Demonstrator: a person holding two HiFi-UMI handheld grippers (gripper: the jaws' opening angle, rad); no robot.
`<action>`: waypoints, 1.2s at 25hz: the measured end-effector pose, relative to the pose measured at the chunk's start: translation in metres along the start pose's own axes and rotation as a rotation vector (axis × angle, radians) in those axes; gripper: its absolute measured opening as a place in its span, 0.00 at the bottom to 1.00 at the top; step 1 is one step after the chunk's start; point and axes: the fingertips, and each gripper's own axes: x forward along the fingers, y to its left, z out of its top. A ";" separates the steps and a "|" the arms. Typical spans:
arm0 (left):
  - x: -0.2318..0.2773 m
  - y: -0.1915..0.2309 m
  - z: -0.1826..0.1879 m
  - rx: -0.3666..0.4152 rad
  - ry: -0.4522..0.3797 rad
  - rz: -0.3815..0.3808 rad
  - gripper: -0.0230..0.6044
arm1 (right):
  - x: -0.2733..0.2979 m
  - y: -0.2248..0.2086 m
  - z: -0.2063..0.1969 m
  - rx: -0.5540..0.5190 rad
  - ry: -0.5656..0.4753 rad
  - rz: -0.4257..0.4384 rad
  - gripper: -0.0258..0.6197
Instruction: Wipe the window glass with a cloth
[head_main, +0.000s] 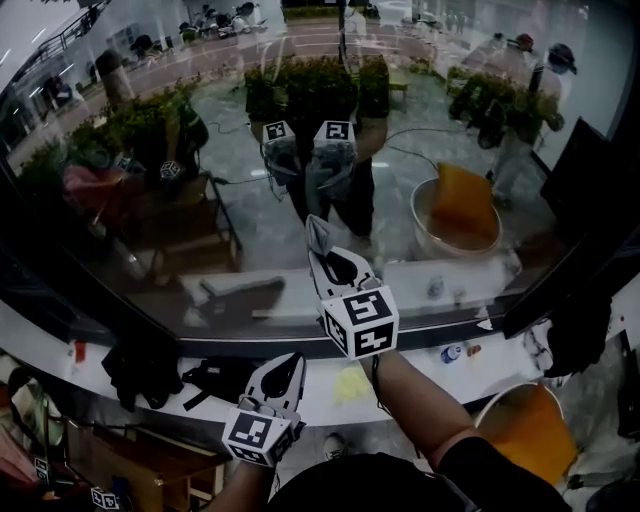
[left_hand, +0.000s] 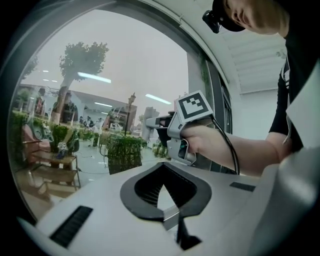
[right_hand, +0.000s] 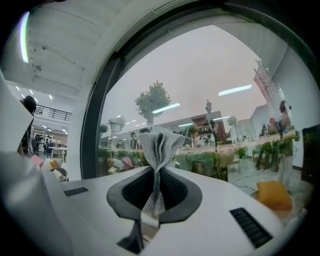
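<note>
The window glass fills the upper head view and reflects both grippers. My right gripper is raised against it, shut on a grey knitted cloth whose bunched top meets its own reflection on the pane. In the right gripper view the cloth fans out above the shut right gripper, with the glass just beyond. My left gripper hangs lower, over the sill, shut and empty. The left gripper view shows nothing between its jaws and the right gripper's body in a hand.
A dark window frame runs below the glass, above a white sill. On the sill lie black items, a yellow scrap and a small bottle. An orange bucket stands at the lower right.
</note>
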 end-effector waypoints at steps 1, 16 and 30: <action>-0.003 0.007 -0.003 -0.004 0.001 0.004 0.05 | 0.008 0.003 -0.003 0.001 0.004 -0.002 0.11; 0.003 0.046 -0.009 -0.047 0.006 0.020 0.05 | 0.052 -0.007 -0.006 -0.032 0.004 -0.094 0.11; 0.014 0.029 -0.004 -0.037 -0.012 -0.055 0.05 | 0.026 -0.043 -0.007 -0.002 0.013 -0.174 0.11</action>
